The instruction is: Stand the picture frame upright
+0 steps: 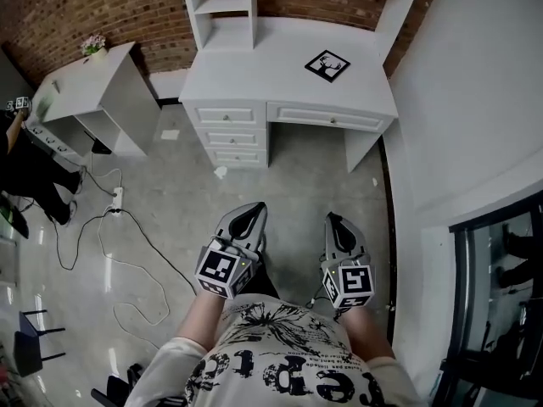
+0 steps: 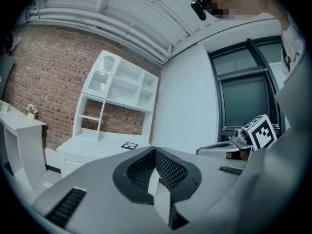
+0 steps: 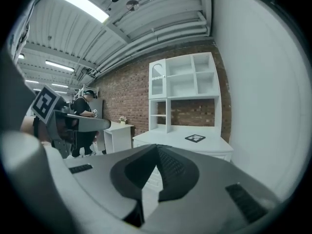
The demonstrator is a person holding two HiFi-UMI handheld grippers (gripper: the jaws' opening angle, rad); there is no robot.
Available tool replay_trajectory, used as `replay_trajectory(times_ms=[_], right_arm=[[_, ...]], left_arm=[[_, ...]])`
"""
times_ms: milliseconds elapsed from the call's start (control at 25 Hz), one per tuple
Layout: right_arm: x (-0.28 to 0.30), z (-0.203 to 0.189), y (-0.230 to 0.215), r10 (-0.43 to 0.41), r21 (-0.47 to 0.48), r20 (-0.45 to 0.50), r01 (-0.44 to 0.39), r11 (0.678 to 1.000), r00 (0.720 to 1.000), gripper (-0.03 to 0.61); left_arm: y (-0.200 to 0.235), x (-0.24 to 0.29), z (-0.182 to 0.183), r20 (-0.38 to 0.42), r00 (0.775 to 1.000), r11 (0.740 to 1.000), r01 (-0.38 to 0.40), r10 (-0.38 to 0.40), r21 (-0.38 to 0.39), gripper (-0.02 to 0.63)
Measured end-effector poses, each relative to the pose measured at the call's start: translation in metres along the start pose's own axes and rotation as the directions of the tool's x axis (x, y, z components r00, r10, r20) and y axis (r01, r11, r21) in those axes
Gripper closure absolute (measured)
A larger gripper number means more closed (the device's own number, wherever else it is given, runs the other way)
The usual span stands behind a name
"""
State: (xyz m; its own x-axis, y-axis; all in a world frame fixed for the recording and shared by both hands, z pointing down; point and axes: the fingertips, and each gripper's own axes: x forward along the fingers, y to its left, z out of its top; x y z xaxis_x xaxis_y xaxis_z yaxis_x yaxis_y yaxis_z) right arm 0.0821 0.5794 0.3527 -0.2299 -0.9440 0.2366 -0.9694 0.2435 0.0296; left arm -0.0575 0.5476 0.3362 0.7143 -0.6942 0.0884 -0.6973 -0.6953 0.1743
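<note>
Jaws pressed together on the left tongs (image 1: 251,209) and the right tongs (image 1: 332,220), nothing between them.

Both pairs sit side by side, low in front of the person's printed shirt (image 1: 280,354), tips aimed across the grey polished floor (image 1: 288,172). Well ahead of them stands a white wooden desk with drawers and shelving (image 1: 246,79). The small square black picture frame (image 1: 327,66) lies flat on its top (antlered-head print facing up), roughly in line with the right tongs and well apart from both.
</note>
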Motion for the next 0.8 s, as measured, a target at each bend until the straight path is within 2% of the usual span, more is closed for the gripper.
replay_trajectory(times_ms=[200, 480, 800], right_arm=[[0.086, 0.009, -0.006, 0.013, -0.02, -0.04, -0.014, 1.0, 0.999, 0.572], [0.203, 0.038, -0.02, -0.015, -0.004, -0.077, 0.014, 1.0, 0.997, 0.572], [0.298, 0.065, -0.036, -0.019, -0.031, -0.082, 0.016, 0.999, 0.996, 0.572]], left_arm=[[0.077, 0.053, 0.012, -0.01, 1.0, 1.0, -0.021, 0.021, 0.01, 0.607], [0.169, 0.13, 0.042, -0.024, 0.999, 1.0, 0.021, -0.021, -0.003, 0.607], [0.24, 0.201, 0.068, -0.024, 0.998, 0.997, 0.064, -0.063, 0.03, 0.607]])
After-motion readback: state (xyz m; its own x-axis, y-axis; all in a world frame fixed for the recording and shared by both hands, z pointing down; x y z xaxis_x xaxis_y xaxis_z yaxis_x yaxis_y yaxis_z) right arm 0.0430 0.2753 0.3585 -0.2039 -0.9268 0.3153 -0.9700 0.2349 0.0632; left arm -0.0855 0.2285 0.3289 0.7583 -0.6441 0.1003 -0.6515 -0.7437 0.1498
